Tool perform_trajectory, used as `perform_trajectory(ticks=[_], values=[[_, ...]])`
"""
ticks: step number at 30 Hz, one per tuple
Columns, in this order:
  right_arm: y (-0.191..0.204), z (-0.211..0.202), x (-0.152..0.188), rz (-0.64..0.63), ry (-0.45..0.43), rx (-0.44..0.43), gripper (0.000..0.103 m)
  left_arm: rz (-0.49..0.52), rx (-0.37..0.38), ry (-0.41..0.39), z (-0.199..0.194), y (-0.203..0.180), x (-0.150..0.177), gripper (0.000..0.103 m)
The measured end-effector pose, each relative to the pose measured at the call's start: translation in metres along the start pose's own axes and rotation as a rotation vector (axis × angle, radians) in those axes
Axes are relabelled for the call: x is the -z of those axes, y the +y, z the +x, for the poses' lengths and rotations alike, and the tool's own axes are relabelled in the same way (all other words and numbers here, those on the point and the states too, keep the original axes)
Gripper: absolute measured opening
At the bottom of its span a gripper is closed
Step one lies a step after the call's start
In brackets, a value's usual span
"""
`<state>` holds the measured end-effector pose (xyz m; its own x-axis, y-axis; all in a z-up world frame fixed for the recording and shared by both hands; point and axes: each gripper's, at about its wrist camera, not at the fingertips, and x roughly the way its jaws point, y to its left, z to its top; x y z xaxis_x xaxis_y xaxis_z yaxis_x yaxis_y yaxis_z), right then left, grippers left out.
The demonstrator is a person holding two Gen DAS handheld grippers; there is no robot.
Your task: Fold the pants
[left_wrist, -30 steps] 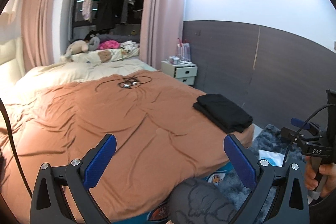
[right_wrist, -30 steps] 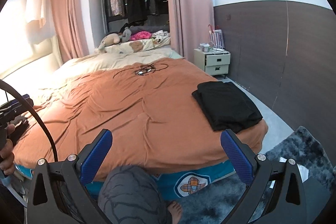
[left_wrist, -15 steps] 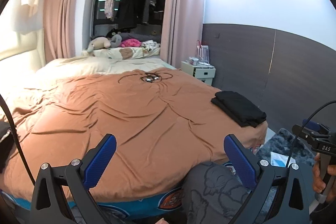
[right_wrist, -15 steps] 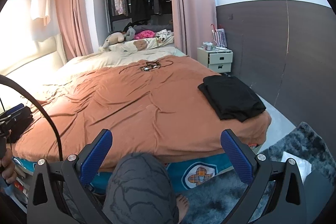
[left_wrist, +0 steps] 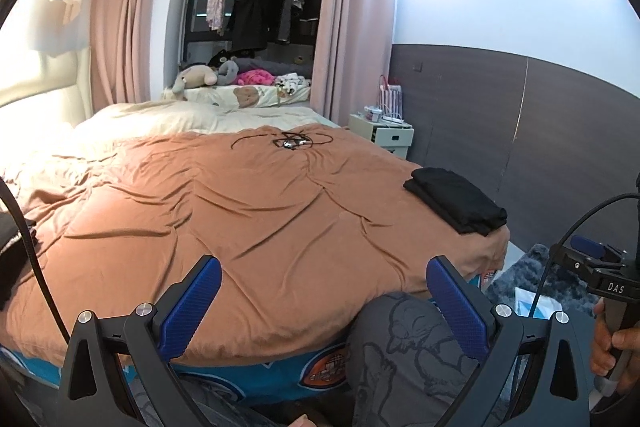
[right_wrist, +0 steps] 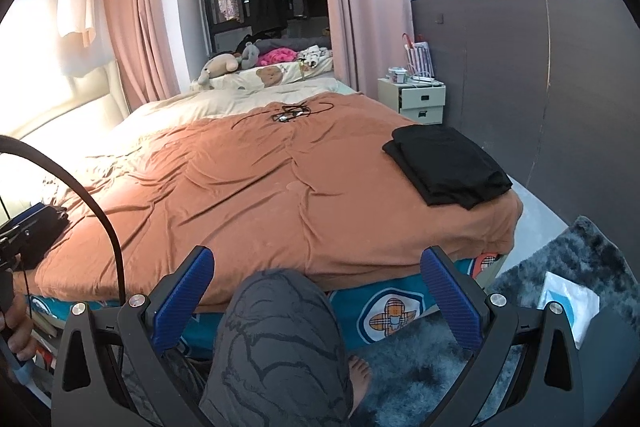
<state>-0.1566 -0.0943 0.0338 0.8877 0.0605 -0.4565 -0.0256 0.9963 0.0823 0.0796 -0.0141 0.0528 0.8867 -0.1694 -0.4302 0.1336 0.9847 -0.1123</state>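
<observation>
Black pants lie folded in a neat stack at the right near corner of the brown bed cover; they also show in the right wrist view. My left gripper is open and empty, held off the bed's near edge, well left of the pants. My right gripper is open and empty, also off the near edge, over the person's knee.
Tangled black cables lie on the far part of the bed. A white nightstand stands at the far right by the dark wall. A grey shaggy rug with a white packet lies on the floor at right. Another dark item sits at the bed's left edge.
Both grippers have pulled back and swung left, away from the folded pants, so more of the bed shows. Both stay open and empty.
</observation>
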Motion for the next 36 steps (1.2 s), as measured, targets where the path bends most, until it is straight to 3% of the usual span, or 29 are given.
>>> perform_trajectory(ticks=[36], values=[[0.0029,-0.0015,0.0032,-0.013,-0.005,-0.006,0.103,-0.013,0.005,0.005,-0.0038,-0.0005,0.0079,0.103]])
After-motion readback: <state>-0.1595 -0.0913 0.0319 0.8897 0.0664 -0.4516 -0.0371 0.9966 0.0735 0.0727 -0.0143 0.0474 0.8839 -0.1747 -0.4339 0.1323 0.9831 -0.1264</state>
